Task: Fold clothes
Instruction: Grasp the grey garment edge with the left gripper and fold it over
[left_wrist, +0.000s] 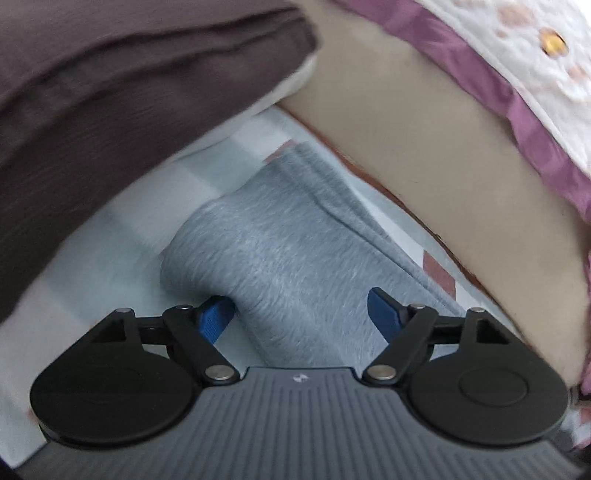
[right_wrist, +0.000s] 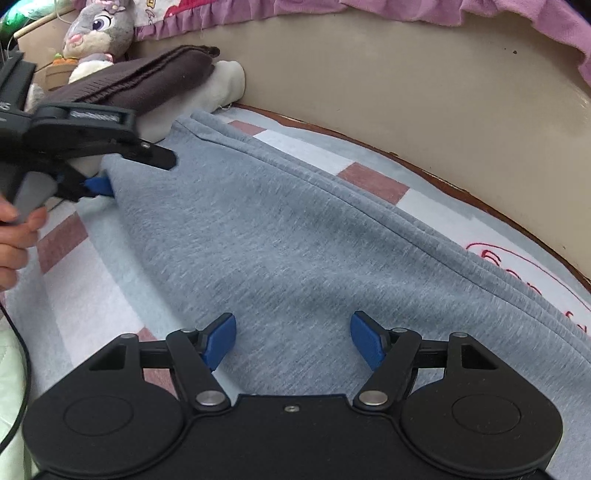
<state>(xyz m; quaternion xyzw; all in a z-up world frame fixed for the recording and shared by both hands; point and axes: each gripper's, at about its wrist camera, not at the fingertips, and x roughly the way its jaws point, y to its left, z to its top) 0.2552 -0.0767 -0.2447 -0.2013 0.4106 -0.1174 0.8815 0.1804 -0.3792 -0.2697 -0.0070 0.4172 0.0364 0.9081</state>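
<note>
At the left, the left gripper (right_wrist: 96, 184) sits at one end of the grey garment (right_wrist: 280, 236), fingers spread wide with cloth between them, not pinched. The garment lies doubled lengthwise on the checked blanket (right_wrist: 96, 280). At the right, the right gripper (right_wrist: 292, 338) hovers open over the other end. Both ends would need clamping before any further fold.

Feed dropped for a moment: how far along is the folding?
Done: a folded brown garment is set aside. In hand: the grey garment lies flat; the left gripper and right gripper are open at its edges. Left: grasping and folding it.
</note>
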